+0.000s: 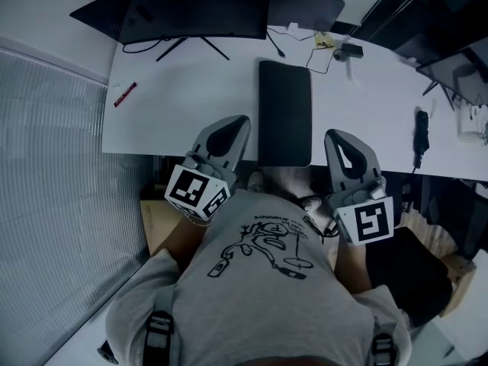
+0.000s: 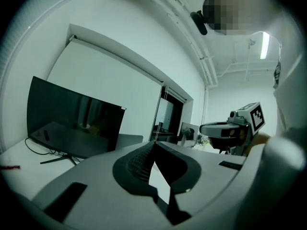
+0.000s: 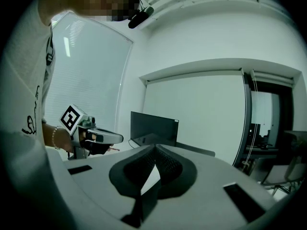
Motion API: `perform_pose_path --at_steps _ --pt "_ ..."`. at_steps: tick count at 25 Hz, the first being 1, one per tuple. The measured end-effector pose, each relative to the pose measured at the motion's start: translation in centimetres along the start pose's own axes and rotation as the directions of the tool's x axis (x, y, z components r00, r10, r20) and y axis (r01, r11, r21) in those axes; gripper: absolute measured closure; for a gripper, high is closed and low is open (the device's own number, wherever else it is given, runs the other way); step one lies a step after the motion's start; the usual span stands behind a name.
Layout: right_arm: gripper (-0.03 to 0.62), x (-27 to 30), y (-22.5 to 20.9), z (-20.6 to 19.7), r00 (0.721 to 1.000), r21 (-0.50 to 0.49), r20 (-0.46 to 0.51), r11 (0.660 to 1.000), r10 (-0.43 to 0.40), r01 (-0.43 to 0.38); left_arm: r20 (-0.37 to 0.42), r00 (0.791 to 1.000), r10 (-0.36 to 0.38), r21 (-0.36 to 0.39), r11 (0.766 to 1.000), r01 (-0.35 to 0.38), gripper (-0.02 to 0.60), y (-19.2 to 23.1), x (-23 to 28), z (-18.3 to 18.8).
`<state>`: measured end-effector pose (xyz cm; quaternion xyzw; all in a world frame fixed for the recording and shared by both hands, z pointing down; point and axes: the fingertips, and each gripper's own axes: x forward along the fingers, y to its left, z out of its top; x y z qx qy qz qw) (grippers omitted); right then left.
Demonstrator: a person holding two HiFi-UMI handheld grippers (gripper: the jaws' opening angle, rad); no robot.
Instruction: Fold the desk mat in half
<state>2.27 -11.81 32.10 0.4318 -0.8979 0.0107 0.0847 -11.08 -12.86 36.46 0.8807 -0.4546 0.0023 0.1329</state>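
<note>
The dark mat [image 1: 284,113] lies on the white table [image 1: 191,90], at its near edge. The left tool [image 1: 231,128] and right tool [image 1: 339,139] are closed, holding nothing.

I wear a grey T-shirt [image 1: 259,296] with a black line drawing on the front, and dark straps [image 1: 156,334] over both shoulders. My left gripper [image 1: 241,120] and right gripper [image 1: 332,134] are smooth grey shells with dark teardrop openings and ribbed black pads [image 2: 138,164]. Each bears a white cube [image 1: 197,191] with black square markers. A thin bracelet [image 3: 53,137] circles my left wrist.
</note>
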Motion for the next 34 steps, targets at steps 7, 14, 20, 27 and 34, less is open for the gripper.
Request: perform_pose_path --at_steps 7,14,20,27,34 --pt "0.586 0.7 1.7 -0.2 1.000 0.001 -0.003 1.000 -0.002 0.002 0.020 1.000 0.006 0.035 0.999 -0.006 0.560 0.7 -1.6 1.0" --pt "0.586 1.2 2.7 -0.3 1.000 -0.007 -0.012 1.000 -0.005 0.005 0.029 1.000 0.001 0.047 0.999 -0.002 0.560 1.3 -2.3 1.5" --pt "0.586 1.1 2.8 -0.1 1.000 -0.018 -0.013 1.000 -0.014 0.014 0.038 0.999 -0.006 0.052 0.999 0.004 0.560 1.3 -2.4 1.7" --pt "0.586 1.1 2.7 -0.2 1.000 -0.022 -0.022 1.000 -0.020 0.020 0.040 0.999 -0.014 0.055 0.998 0.012 0.560 1.2 -2.0 2.2" --pt "0.586 0.9 2.4 0.0 0.999 -0.032 -0.018 0.999 -0.030 0.030 0.039 0.999 -0.018 0.057 0.998 0.015 0.560 1.0 -2.0 2.2"
